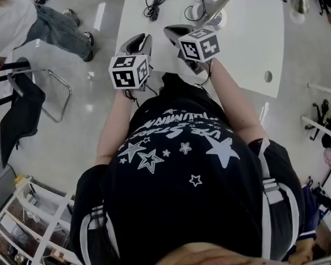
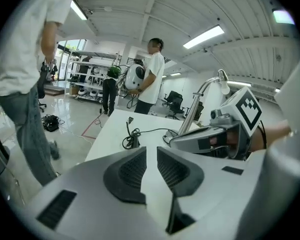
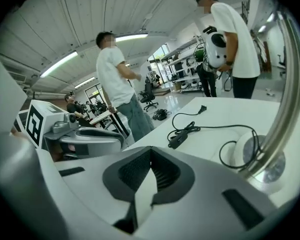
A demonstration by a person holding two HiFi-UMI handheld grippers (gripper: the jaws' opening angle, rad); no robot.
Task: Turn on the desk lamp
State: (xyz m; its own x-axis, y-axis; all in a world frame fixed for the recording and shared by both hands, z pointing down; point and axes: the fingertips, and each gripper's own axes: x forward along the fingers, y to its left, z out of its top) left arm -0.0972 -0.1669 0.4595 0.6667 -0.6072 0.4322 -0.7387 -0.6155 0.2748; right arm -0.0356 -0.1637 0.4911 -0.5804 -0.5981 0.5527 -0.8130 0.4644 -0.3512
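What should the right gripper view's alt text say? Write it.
The right gripper, jaws closed and empty, points across a white table toward the desk lamp at right, whose black cord lies unplugged. Two people stand behind.

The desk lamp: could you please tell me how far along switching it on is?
Done: nothing yet. The desk lamp shows no glow, and what looks like its cord switch lies untouched on the table.
In hand: both grippers are held over the table's near edge. The left gripper is open and empty, and the right gripper is shut on nothing.
Left: reach the switch and press it.
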